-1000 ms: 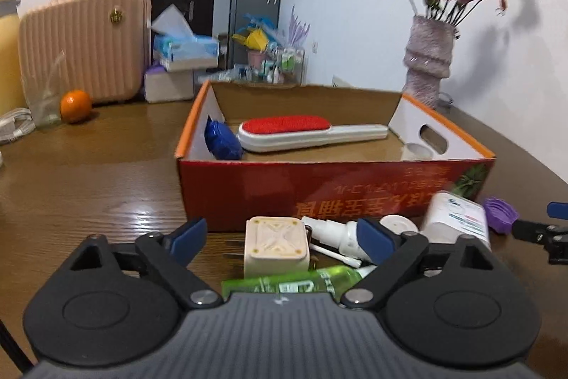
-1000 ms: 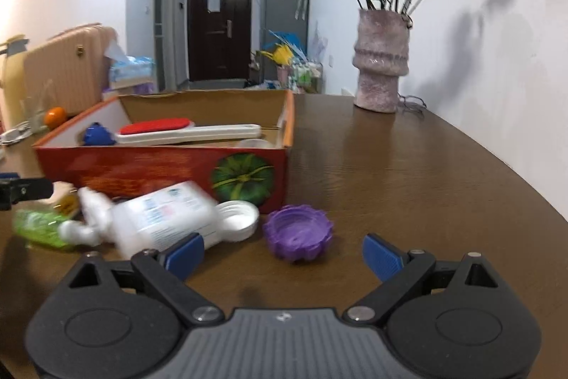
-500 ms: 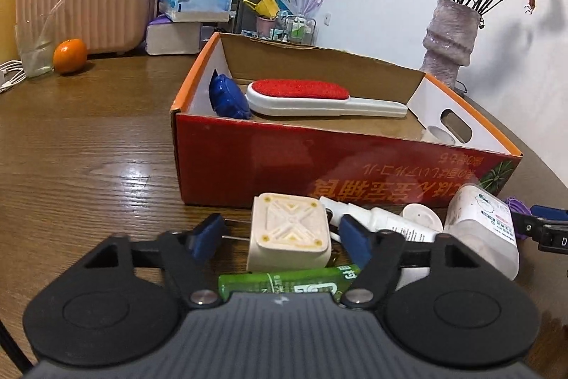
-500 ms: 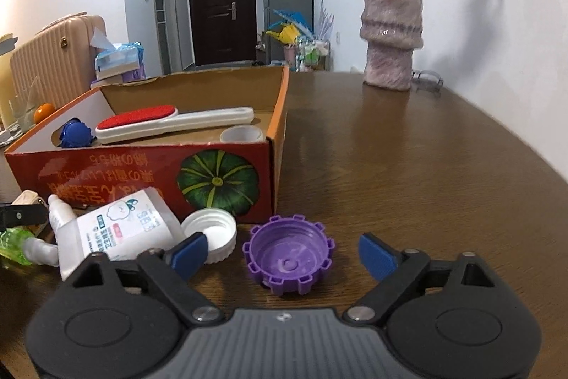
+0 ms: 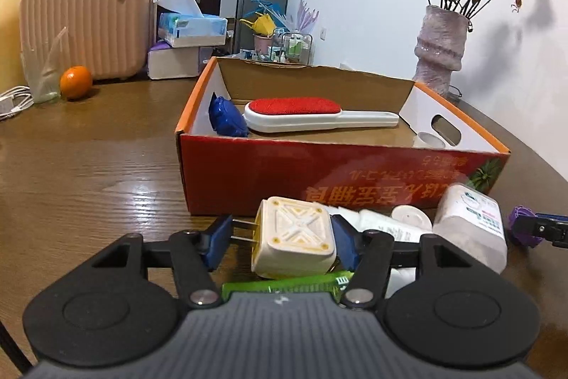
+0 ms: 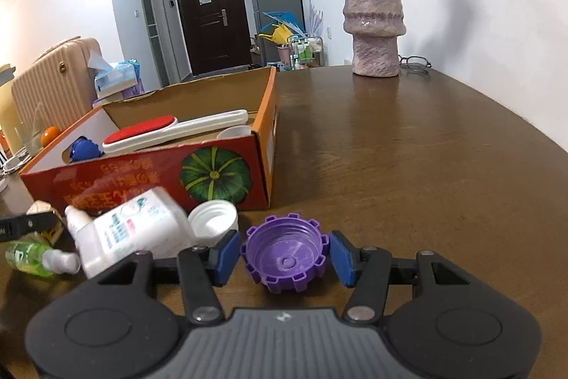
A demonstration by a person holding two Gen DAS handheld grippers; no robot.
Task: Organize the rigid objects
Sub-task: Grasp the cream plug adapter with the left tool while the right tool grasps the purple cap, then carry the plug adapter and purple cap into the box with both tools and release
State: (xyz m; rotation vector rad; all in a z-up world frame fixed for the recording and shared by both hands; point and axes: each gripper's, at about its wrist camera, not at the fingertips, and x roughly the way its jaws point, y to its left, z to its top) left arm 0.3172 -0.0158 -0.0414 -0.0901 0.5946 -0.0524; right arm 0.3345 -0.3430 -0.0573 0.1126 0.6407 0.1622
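The left tool (image 5: 282,238) clenches the cream plug adapter (image 5: 294,238) on the counter (image 5: 88,166); the right tool (image 6: 284,253) straddles the purple cap (image 6: 284,254), not yet clenched, both probably bound for the box (image 5: 319,176).

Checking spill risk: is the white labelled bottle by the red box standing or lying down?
Lying down. The white labelled plastic bottle rests on its side on the brown wooden table, nozzle pointing left.

A home: a suitcase (image 5: 88,20) and tissue box (image 5: 191,29) at ten o'clock, front door (image 6: 213,16) at twelve, flower vase (image 6: 374,34) on the wooden table (image 6: 408,148).
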